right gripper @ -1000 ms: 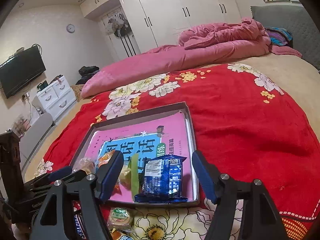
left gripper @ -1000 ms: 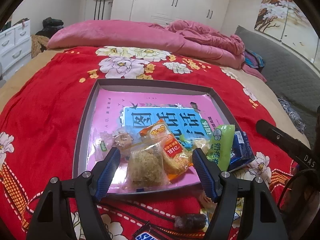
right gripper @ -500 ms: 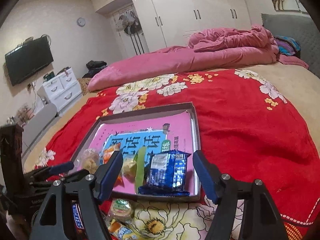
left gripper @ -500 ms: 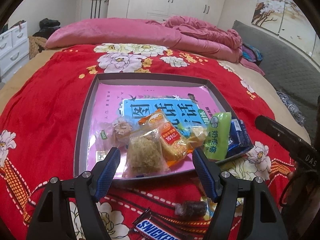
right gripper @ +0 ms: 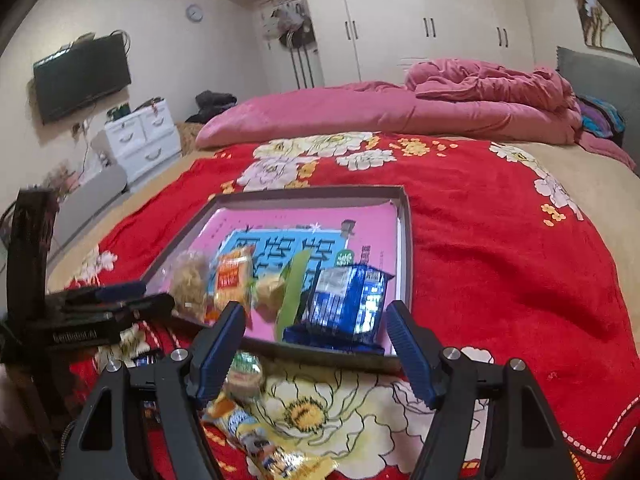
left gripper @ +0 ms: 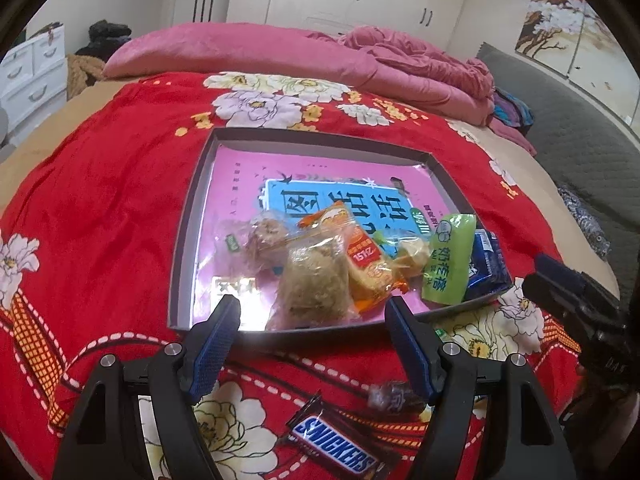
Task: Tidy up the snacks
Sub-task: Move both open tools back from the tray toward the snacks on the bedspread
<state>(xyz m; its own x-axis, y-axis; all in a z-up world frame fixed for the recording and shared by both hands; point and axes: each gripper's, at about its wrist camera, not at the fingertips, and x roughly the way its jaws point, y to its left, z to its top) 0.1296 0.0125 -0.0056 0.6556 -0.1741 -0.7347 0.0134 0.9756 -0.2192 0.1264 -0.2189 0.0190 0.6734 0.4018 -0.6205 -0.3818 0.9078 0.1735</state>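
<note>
Left wrist view: the left claw [left gripper: 312,320] gapes empty above the near rim of the shallow grey cardboard tray [left gripper: 188,216] on the red flowered bedspread [left gripper: 100,200]; clear and orange snack packets [left gripper: 320,280] crowd its near edge, and a brown Snickers bar [left gripper: 334,450] lies outside it.

Right wrist view: the right claw [right gripper: 314,324] gapes empty before a shiny blue foil packet [right gripper: 344,300] in the tray's [right gripper: 408,248] near right corner.

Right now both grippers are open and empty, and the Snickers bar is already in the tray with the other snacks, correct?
Not quite. The Snickers bar is still on the red blanket, outside the tray, as the left wrist view shows. Both the left gripper and right gripper are open and empty.
</note>
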